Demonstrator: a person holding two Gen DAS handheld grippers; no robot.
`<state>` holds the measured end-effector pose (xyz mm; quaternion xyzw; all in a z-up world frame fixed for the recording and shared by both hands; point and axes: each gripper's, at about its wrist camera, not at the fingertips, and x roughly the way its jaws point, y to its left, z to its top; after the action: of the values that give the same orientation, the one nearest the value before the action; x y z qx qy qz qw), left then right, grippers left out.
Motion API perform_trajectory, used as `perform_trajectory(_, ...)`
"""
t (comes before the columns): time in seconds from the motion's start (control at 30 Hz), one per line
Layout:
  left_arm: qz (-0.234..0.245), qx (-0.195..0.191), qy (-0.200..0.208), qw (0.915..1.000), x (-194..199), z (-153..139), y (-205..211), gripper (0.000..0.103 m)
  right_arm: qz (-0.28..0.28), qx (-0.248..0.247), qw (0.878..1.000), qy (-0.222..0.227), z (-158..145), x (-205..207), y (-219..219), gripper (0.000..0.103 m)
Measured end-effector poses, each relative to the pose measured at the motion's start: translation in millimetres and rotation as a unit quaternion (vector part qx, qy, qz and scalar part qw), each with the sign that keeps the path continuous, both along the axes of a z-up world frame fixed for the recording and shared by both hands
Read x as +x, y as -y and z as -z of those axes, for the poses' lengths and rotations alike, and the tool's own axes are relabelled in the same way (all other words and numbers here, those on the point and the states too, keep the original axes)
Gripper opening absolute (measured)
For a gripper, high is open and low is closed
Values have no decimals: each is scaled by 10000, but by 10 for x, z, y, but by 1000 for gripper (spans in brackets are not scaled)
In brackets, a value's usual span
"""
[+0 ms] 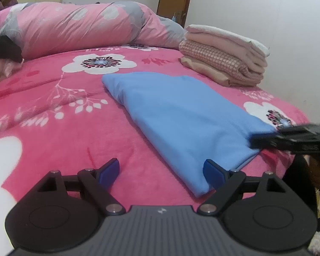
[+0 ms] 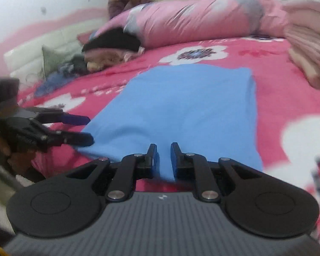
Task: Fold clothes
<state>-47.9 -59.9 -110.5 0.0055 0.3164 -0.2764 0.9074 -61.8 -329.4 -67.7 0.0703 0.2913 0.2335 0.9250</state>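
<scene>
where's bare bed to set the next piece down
Bare pink blanket lies left of the blue folded garment, running back to the rolled pink duvet. A smaller strip sits between the garment and the folded stack. Crowded spots: the stack's corner and the loose clothes pile by the headboard.

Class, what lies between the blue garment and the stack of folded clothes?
Only bare pink bedspread separates blue garment from stack of folded clothes, in the left wrist view.

Folded garment (image 1: 177,115) lies on the bed (image 1: 64,117) (clothes stack (image 1: 224,55) behind it)
</scene>
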Motion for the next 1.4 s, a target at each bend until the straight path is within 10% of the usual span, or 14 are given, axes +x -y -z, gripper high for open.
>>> perform_trajectory(0.17,83,-104,-37,9999,17,-3,-48,87,198,-443,9983,-337,-184,-362,134,15)
perform_trajectory(0.4,-63,-102,-34,9999,-84,-7,-62,89,-495,-48,9977,456,-403,61,-399,18)
perform_trajectory(0.57,-54,-160,10,9999,-123,28,-91,90,-700,-426,9966,-52,14,181,-666,18)
perform_trajectory(0.77,71,-136,133,9998,-142,78,-98,92,-669,-411,9969,-105,-248,-110,-389,18)
perform_trajectory(0.93,-47,-47,198,9998,-178,92,-49,92,-599,-70,9972,438,-612,567,-637,18)
perform_trajectory(1.1,-61,-27,224,9997,-178,103,-32,92,-767,-867,9932,106,-655,1505,-1305,23)
perform_trajectory(1.23,22,-161,203,9997,-155,117,-85,92,-948,-1718,9806,-11,-617,1984,-1726,50)
perform_trajectory(1.4,124,-219,201,9995,-138,125,-110,92,-765,-2368,9672,-510,-538,2611,-1998,50)
